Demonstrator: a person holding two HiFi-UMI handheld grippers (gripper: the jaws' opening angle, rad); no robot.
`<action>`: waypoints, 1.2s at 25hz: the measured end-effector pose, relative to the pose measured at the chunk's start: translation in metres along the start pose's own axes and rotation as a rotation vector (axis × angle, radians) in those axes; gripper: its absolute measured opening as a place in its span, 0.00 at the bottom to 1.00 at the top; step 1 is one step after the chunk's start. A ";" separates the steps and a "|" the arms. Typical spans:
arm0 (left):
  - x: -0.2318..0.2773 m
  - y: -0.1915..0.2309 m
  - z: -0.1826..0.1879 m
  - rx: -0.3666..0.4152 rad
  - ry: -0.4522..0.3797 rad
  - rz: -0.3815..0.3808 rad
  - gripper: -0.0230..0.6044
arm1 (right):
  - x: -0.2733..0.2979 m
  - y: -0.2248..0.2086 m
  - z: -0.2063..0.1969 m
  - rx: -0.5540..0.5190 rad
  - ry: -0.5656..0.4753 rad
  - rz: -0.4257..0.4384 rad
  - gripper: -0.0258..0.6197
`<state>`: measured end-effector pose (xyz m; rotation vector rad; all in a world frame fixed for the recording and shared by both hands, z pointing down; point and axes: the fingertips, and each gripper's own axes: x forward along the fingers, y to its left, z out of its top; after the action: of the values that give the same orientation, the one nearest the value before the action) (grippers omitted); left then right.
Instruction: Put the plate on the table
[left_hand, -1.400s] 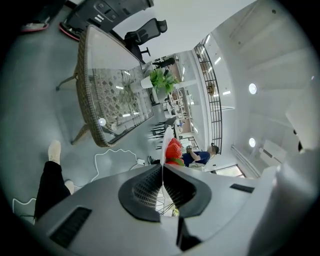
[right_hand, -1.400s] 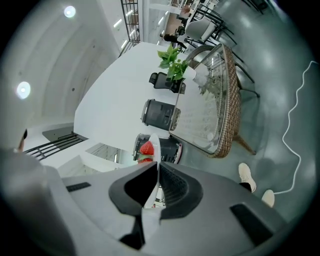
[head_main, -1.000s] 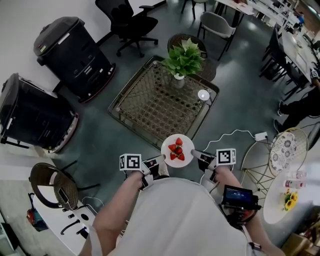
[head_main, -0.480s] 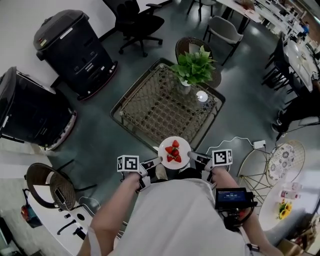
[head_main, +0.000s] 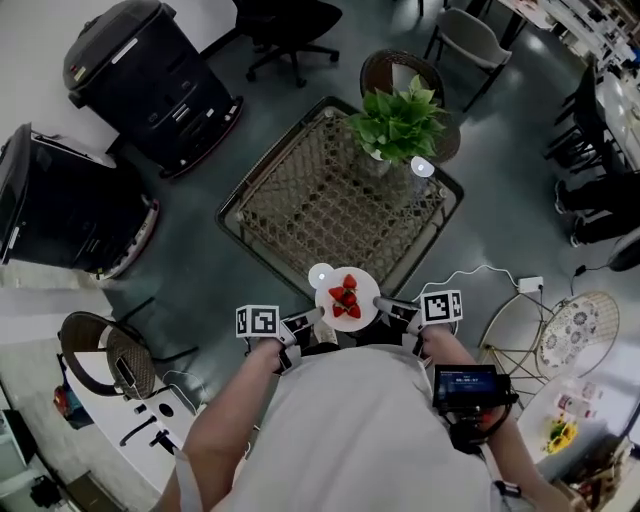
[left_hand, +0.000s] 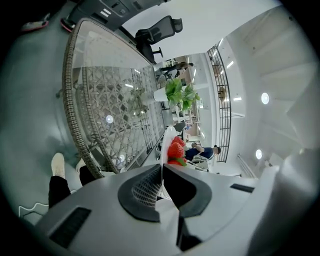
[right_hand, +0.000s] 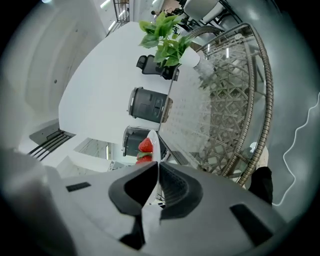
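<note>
A white plate (head_main: 347, 298) with several strawberries (head_main: 346, 296) is held level between both grippers, just over the near corner of the glass table with the wicker rim (head_main: 262, 243). My left gripper (head_main: 312, 321) is shut on the plate's left rim and my right gripper (head_main: 390, 309) on its right rim. In the left gripper view the plate (left_hand: 167, 141) shows edge-on between the pads of the left gripper (left_hand: 161, 172), with strawberries (left_hand: 175, 149) beyond. The right gripper view has the plate (right_hand: 154, 143) edge-on in the right gripper (right_hand: 158, 170), and the table rim (right_hand: 263, 95) lies to the right.
A potted plant (head_main: 400, 121) and a small white round lamp (head_main: 421, 167) stand at the table's far corner. Two black bins (head_main: 145, 75) stand at the left. A white cable with its plug block (head_main: 528, 284) and a patterned round side table (head_main: 565, 326) are at the right.
The plate and both grippers have come forward to the table's near corner. The plate's far edge now overlaps the wicker rim. Both grips are unchanged.
</note>
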<state>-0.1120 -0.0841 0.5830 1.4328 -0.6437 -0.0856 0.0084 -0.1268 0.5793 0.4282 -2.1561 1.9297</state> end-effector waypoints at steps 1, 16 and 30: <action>0.005 0.001 0.002 -0.007 -0.001 0.000 0.06 | 0.000 -0.004 0.004 0.005 0.006 0.005 0.07; 0.057 0.023 0.046 -0.048 -0.036 0.081 0.06 | 0.008 -0.057 0.063 0.029 0.104 0.001 0.07; 0.070 0.064 0.097 -0.153 -0.141 0.123 0.06 | 0.054 -0.095 0.113 0.047 0.216 -0.033 0.07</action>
<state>-0.1188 -0.1896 0.6679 1.2449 -0.8223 -0.1371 -0.0051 -0.2518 0.6732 0.2488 -1.9602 1.9147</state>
